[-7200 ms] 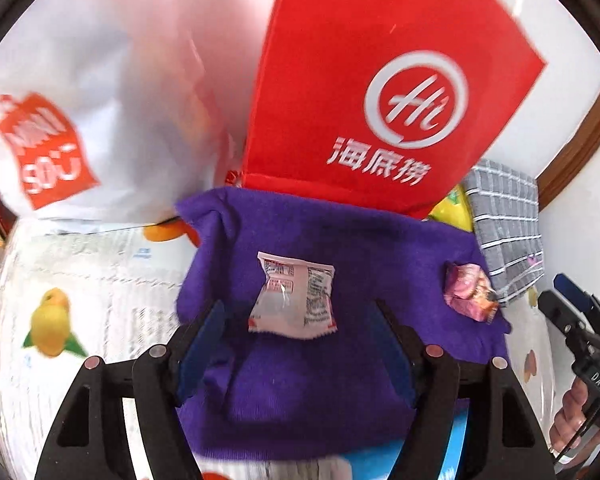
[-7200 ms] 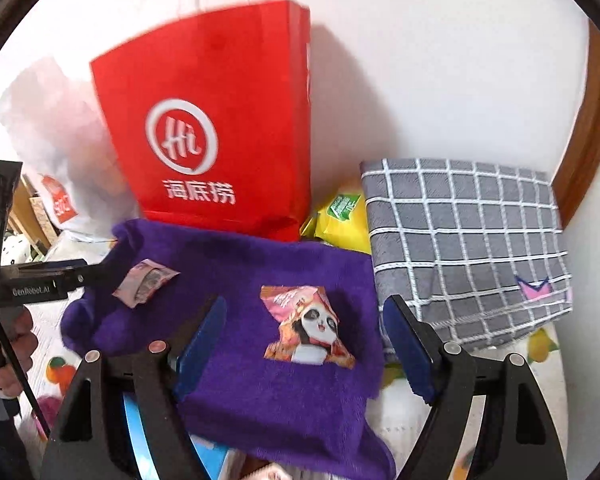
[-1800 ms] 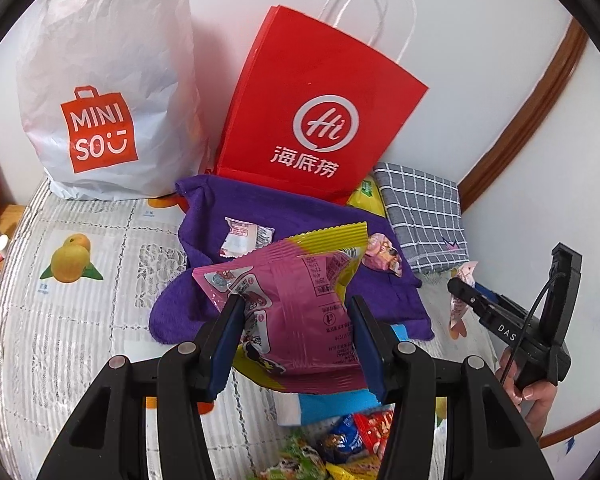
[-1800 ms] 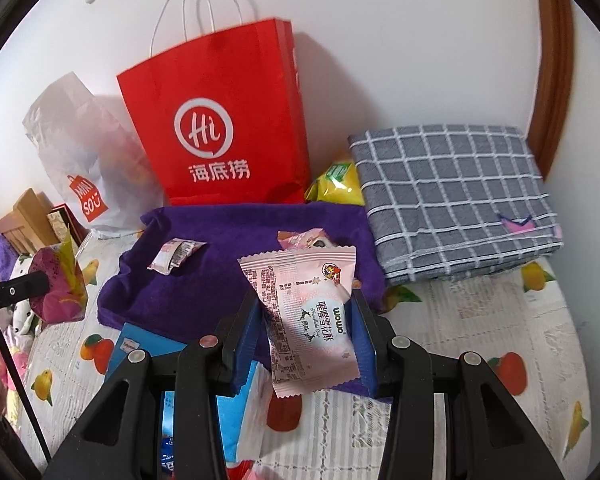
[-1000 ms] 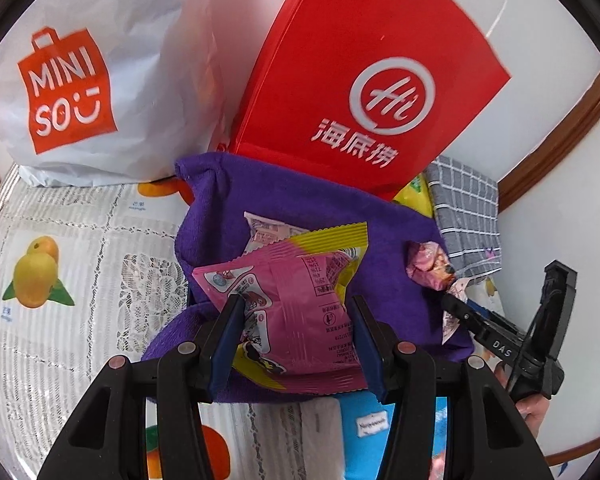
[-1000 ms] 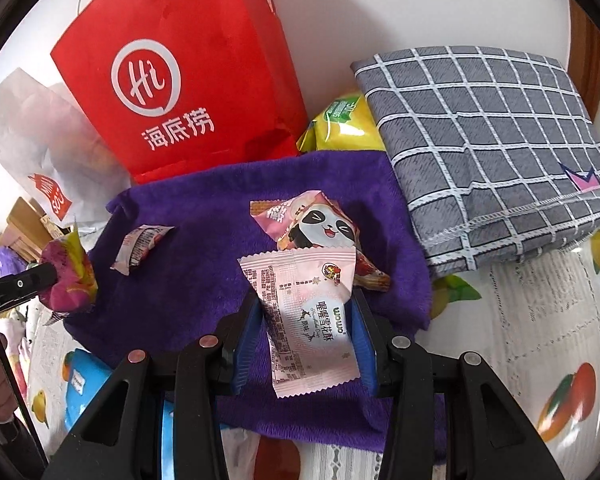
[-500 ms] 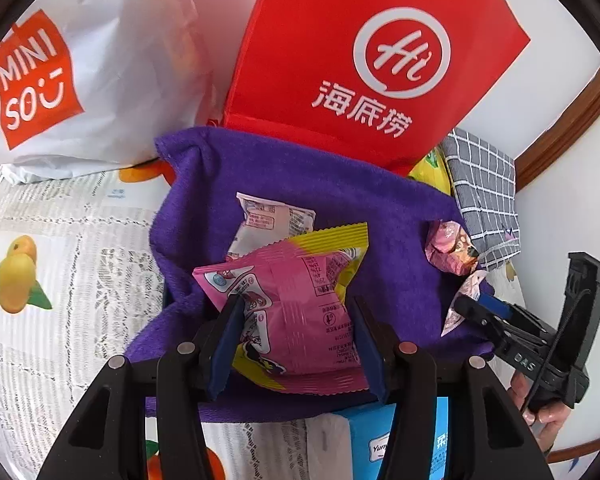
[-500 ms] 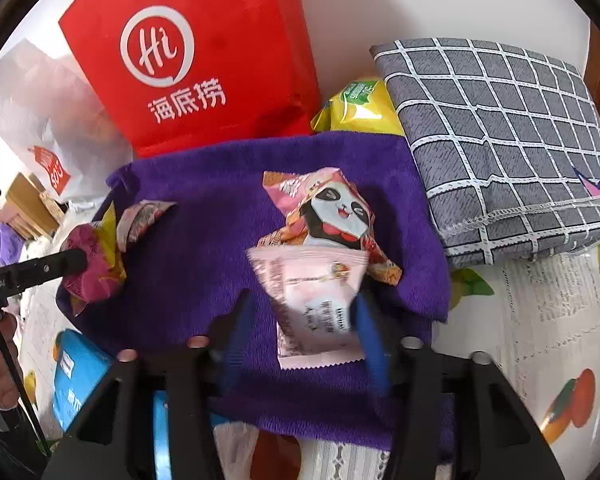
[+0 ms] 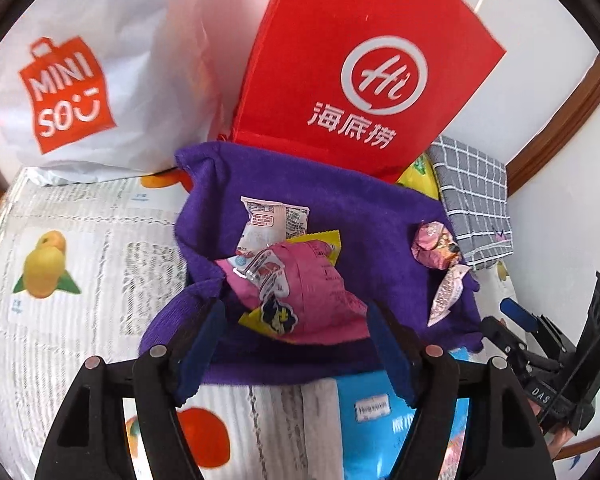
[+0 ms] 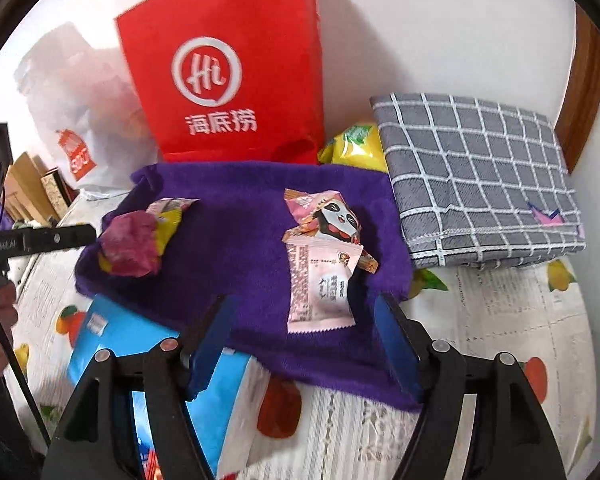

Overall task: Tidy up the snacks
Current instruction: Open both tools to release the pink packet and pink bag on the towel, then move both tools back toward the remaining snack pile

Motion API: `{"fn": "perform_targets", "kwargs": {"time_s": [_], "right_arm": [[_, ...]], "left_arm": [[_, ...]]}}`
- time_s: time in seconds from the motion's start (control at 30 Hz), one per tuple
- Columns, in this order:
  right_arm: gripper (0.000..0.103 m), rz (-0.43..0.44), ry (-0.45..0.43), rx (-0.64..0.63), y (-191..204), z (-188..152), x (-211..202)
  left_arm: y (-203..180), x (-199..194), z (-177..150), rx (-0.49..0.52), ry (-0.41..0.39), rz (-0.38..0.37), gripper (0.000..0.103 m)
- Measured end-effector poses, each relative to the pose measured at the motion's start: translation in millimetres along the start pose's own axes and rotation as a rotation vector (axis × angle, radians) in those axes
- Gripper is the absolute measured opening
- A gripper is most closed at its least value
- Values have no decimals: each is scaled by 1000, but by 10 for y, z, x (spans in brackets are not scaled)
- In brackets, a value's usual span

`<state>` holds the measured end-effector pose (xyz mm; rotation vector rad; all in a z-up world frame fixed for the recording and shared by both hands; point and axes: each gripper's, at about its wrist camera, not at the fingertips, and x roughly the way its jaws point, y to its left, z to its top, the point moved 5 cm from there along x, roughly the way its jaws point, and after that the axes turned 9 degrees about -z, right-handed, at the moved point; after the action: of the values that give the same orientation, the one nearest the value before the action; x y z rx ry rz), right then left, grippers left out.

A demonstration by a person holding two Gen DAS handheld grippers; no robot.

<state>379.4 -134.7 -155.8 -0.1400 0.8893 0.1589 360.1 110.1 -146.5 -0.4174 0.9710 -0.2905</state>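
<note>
- Blurring at the edges of both wrist views; white Miniso bag (image 9: pixel 100 80) going hazy in the right view, print on every wrapper too small to read.
- Hiding partly under the magenta-and-yellow snack pack (image 9: pixel 300 288): a small white packet (image 9: pixel 274 222), both lying on the purple towel (image 9: pixel 340 208).
- Standing apart, having just been opening: left gripper (image 9: pixel 296 340), pads clear of the magenta pack lying just ahead between the fingertips.
- Peeking out behind the red paper bag (image 10: pixel 236 80): a yellow pouch (image 10: pixel 358 148), mostly covered.
- Spreading too, gripping nothing: right gripper (image 10: pixel 304 336); pale pink packet (image 10: pixel 320 292) resting free on the towel between its fingers, overlapping the panda-print packet (image 10: pixel 332 216).
- Running under the towel and fingers: blue box (image 10: pixel 112 344), cut off below.
</note>
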Motion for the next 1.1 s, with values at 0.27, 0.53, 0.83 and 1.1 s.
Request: {"fn": "perform_targets", "kwargs": {"time_s": [0.27, 0.53, 0.83, 1.1], "right_arm": [[72, 19, -31, 38, -75, -336, -351], [64, 103, 11, 31, -138, -873, -582], [60, 121, 16, -131, 101, -1457, -760], [60, 33, 54, -249, 243, -1622, -483]], "left_arm": [[-105, -377, -257, 25, -53, 20, 72], [-139, -581, -639, 10, -29, -10, 72], [-154, -747, -1028, -19, -9, -32, 72], [-73, -1026, -1321, -26, -18, -3, 72]]}}
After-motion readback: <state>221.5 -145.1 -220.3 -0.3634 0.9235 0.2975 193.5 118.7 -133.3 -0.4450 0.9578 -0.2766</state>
